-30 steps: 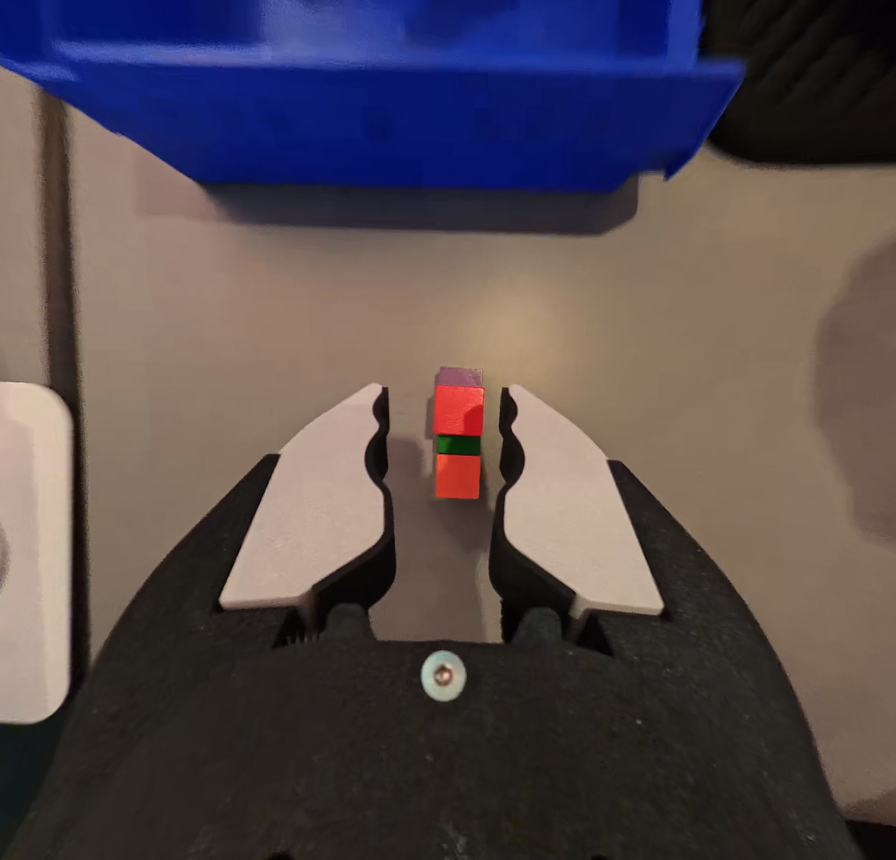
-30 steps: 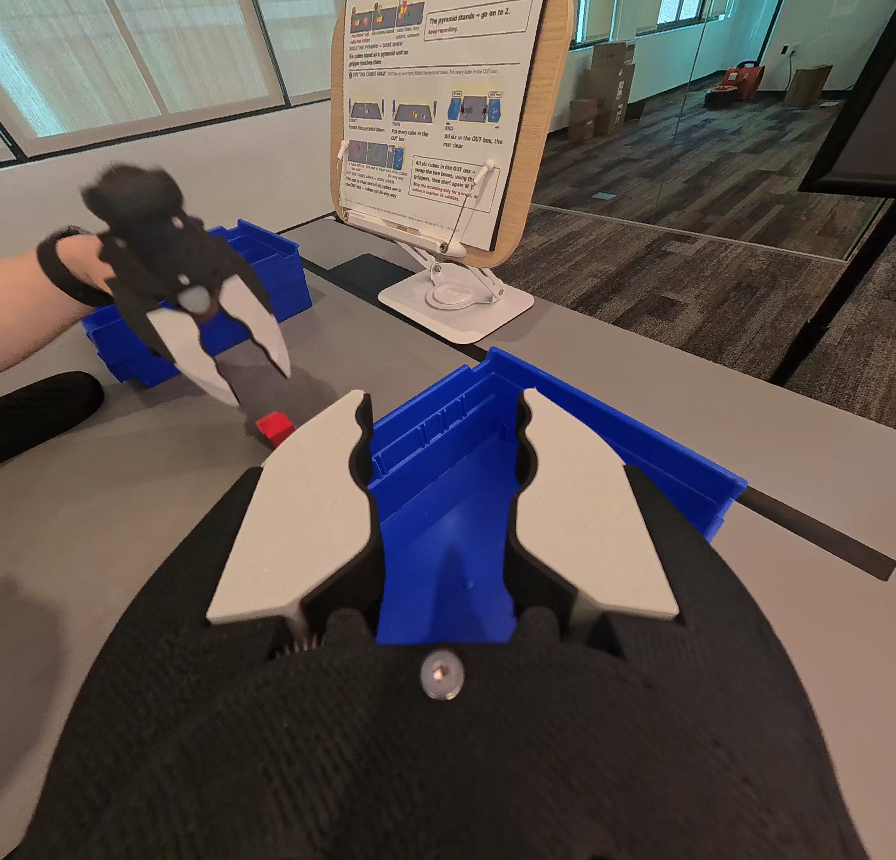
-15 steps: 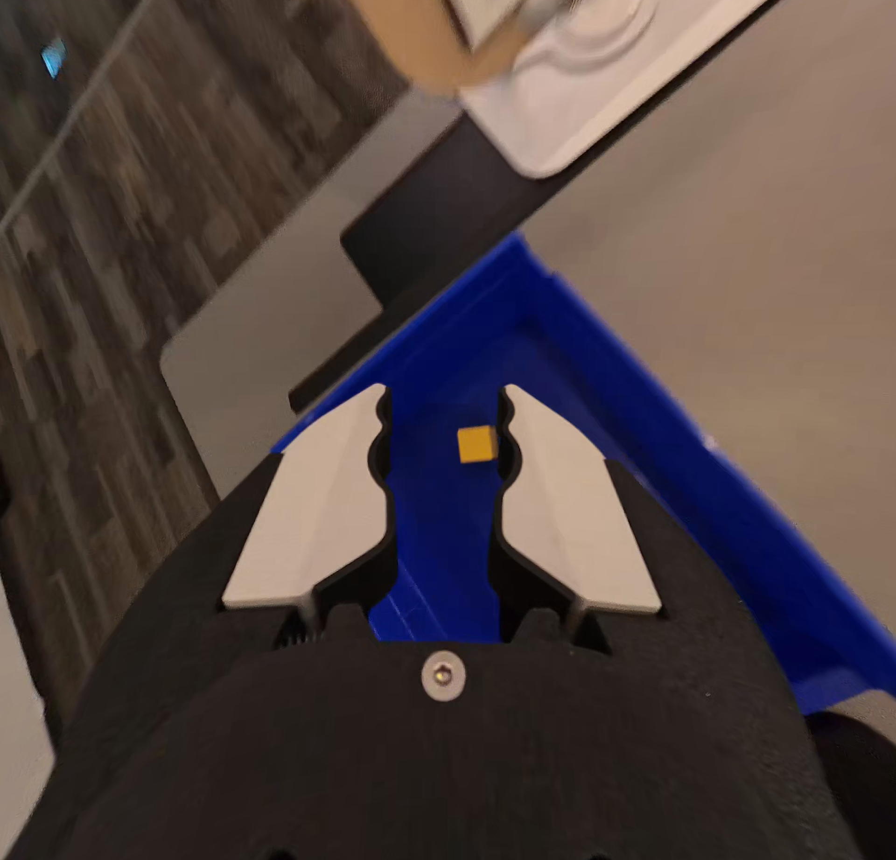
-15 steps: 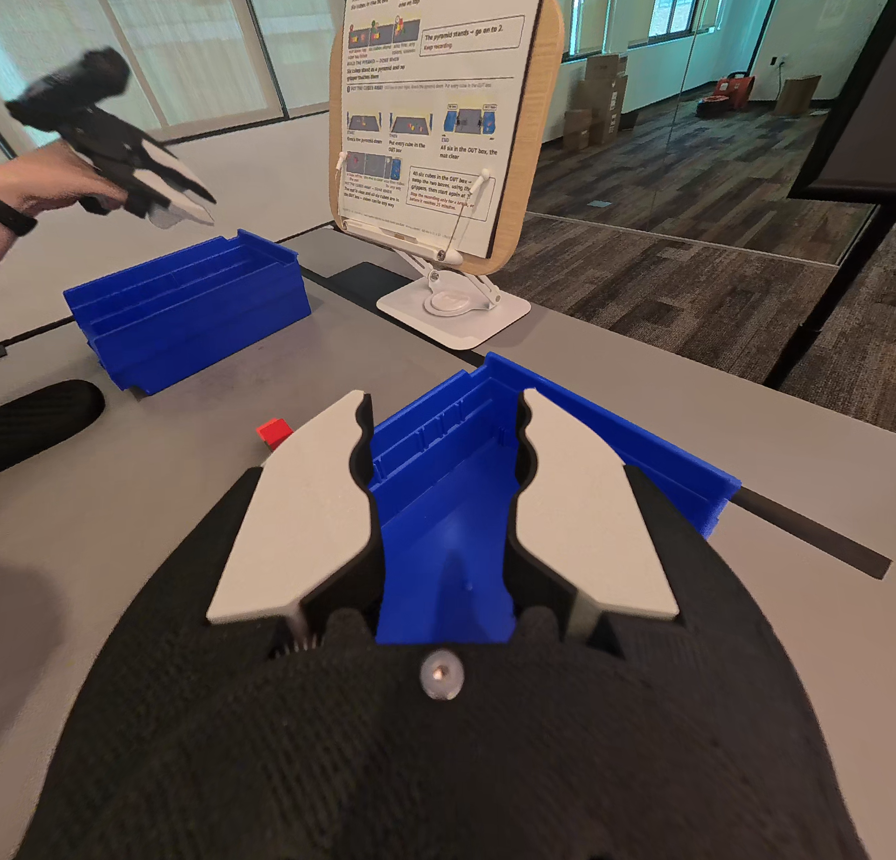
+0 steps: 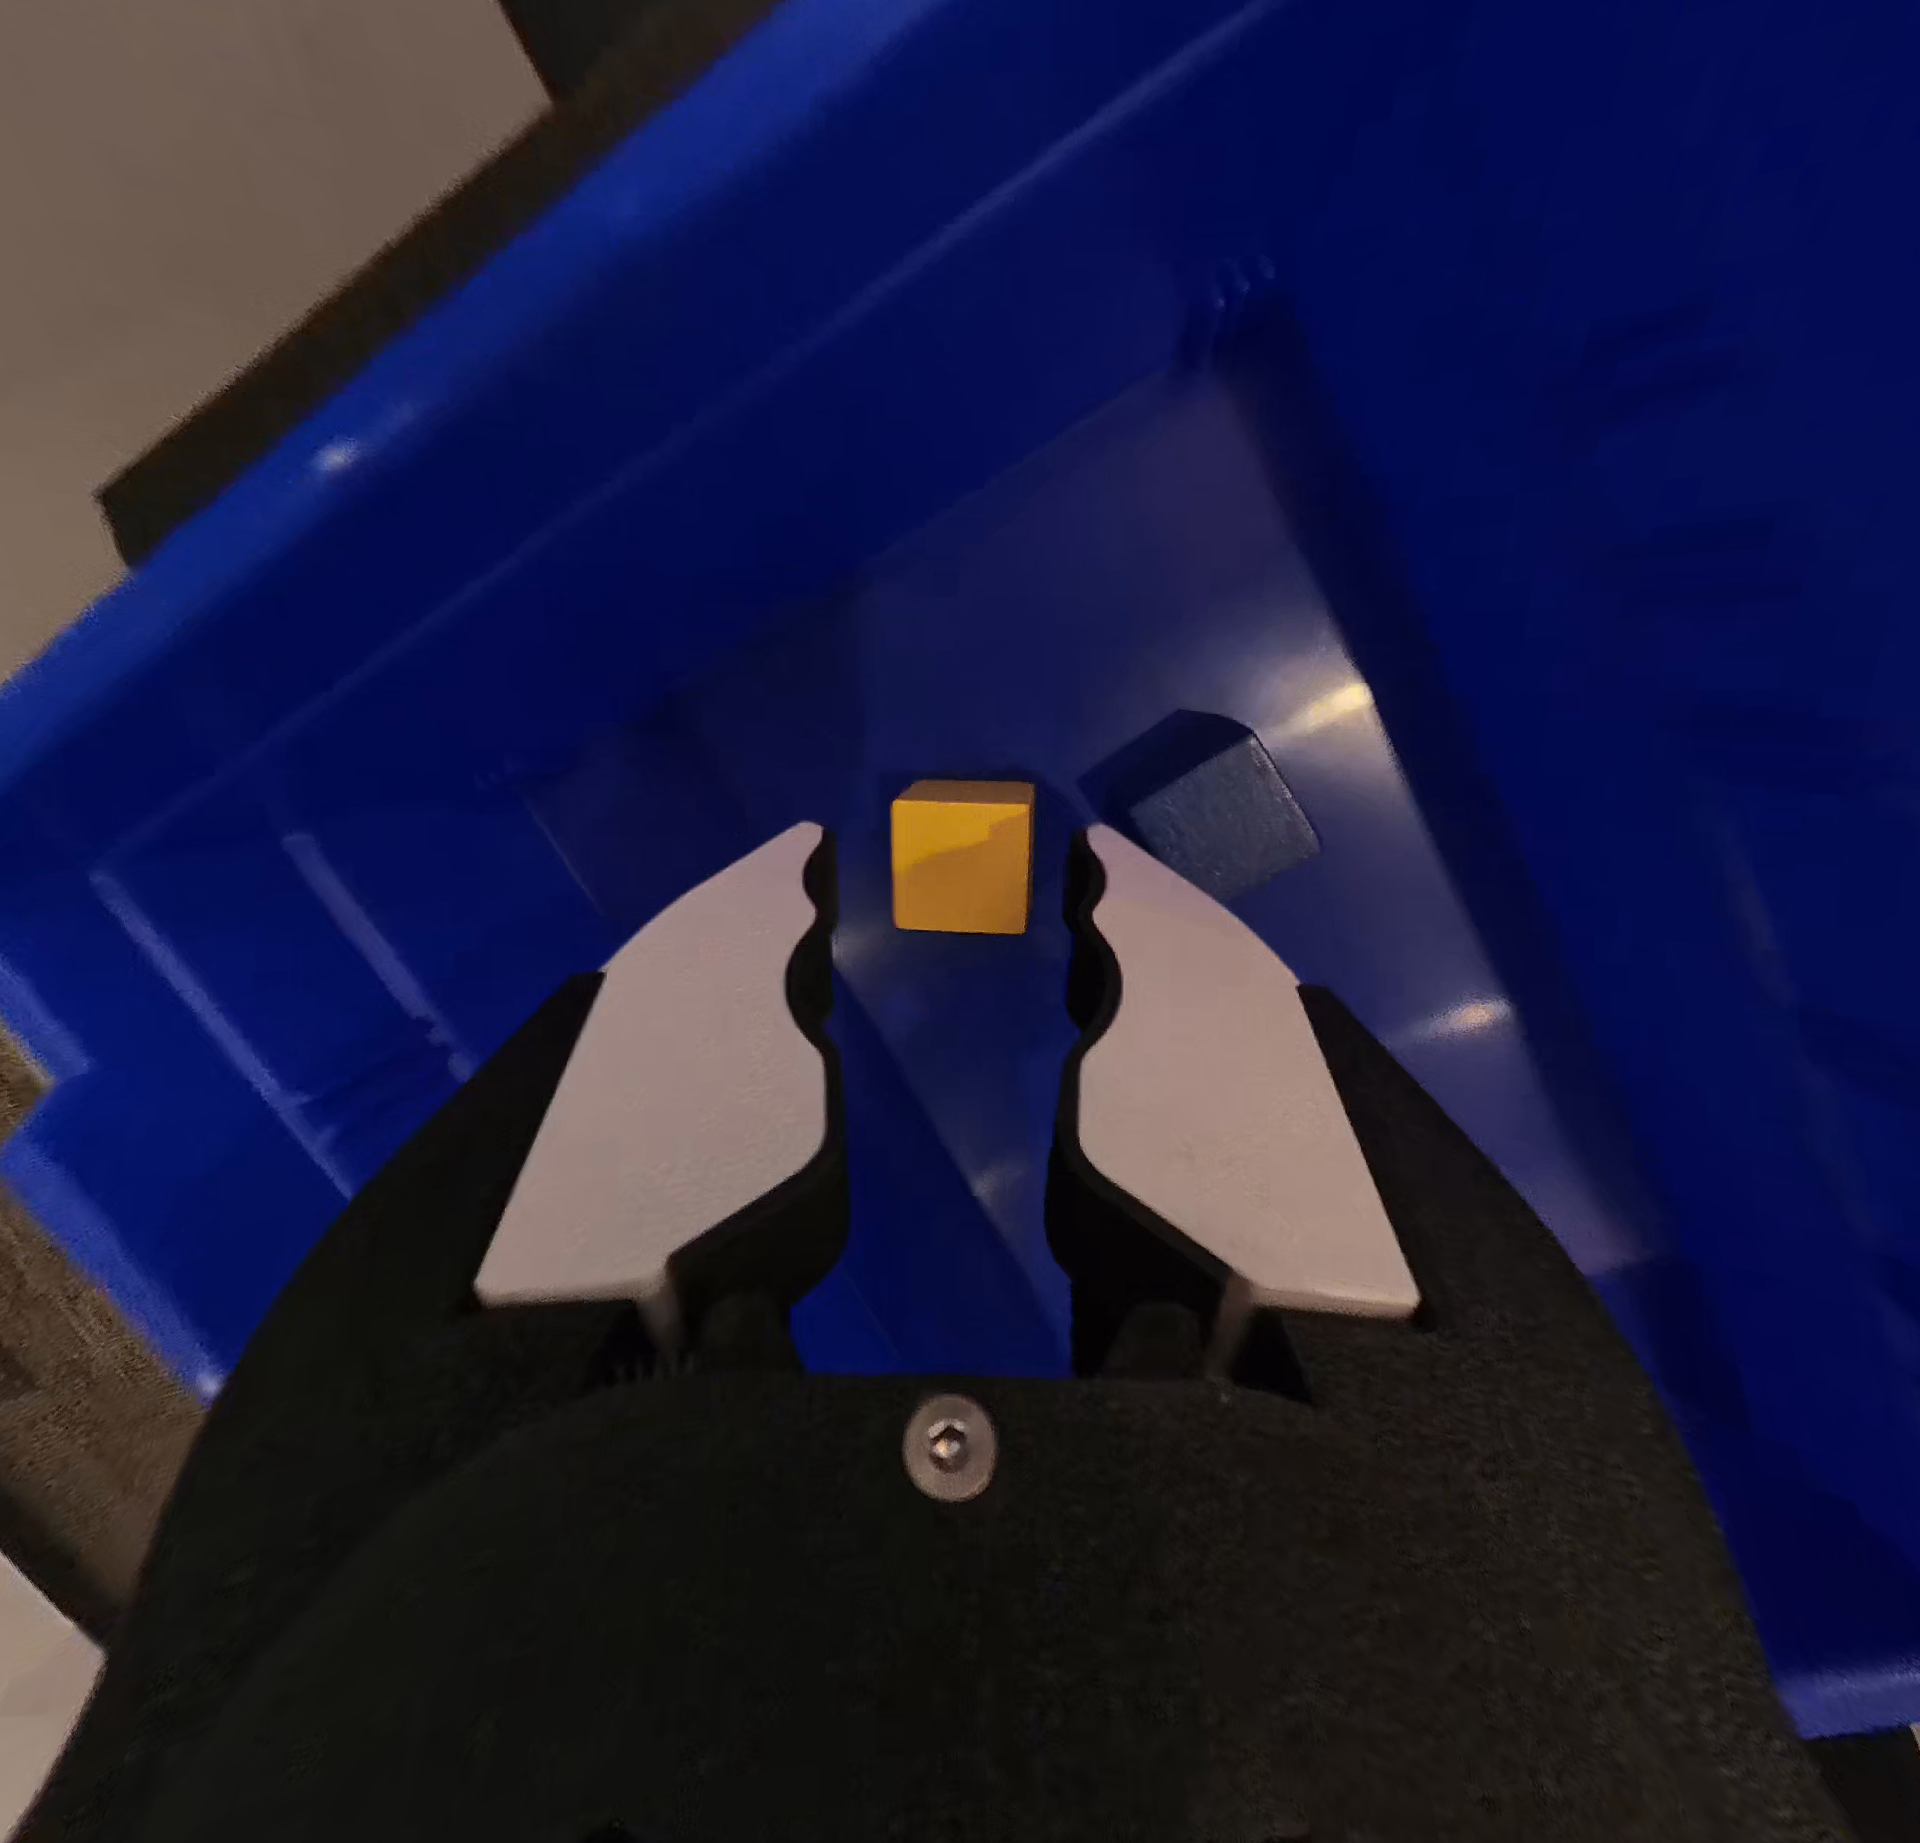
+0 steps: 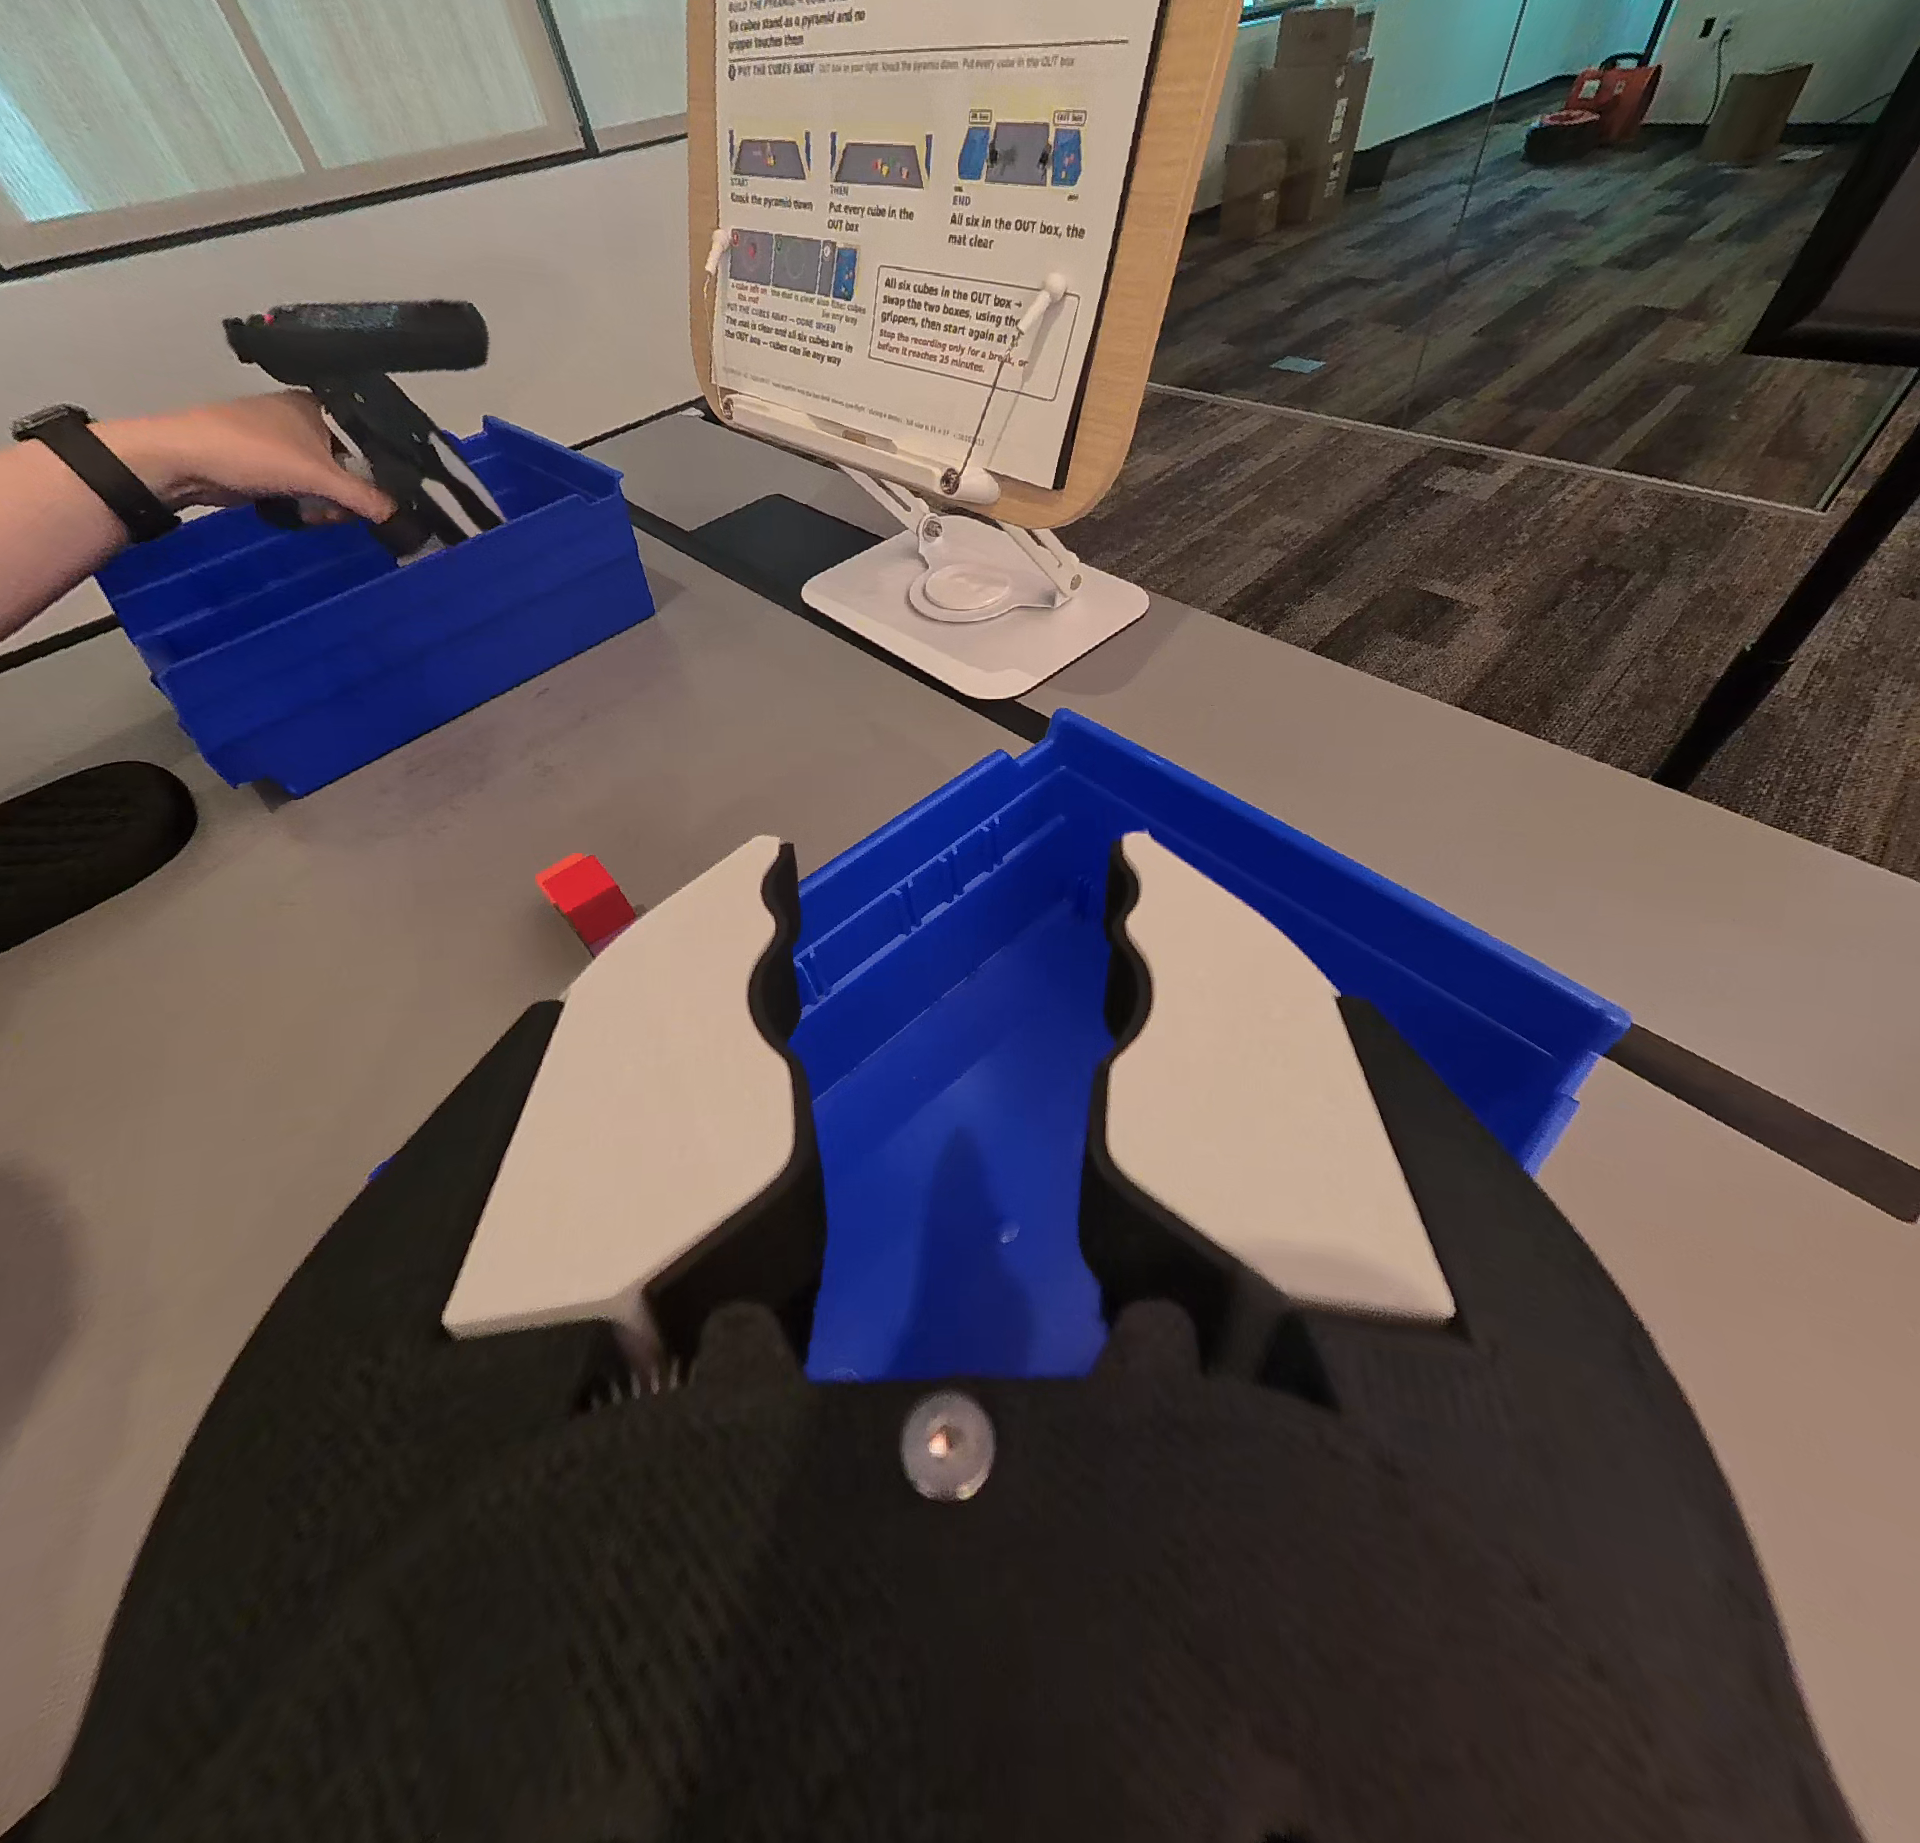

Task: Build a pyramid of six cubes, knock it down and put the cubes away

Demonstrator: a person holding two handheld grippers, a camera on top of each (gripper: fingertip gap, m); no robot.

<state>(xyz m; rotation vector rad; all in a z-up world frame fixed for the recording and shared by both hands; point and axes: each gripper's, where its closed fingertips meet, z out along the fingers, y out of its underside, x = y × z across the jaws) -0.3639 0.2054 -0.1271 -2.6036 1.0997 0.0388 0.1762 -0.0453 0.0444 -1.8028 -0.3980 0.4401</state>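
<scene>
Inside the far blue bin (image 6: 395,640) at the left of the right wrist view, the left tongs (image 5: 948,837) stand apart, empty, with the yellow cube (image 5: 962,855) dead ahead between the tips. A dark blue cube (image 5: 1216,817) lies just right of it and could get bumped. The right tongs (image 6: 948,858), also apart, hover over the near bin (image 6: 1351,920); red cubes (image 6: 584,889) sit on the table (image 6: 364,962) at mid-left.
</scene>
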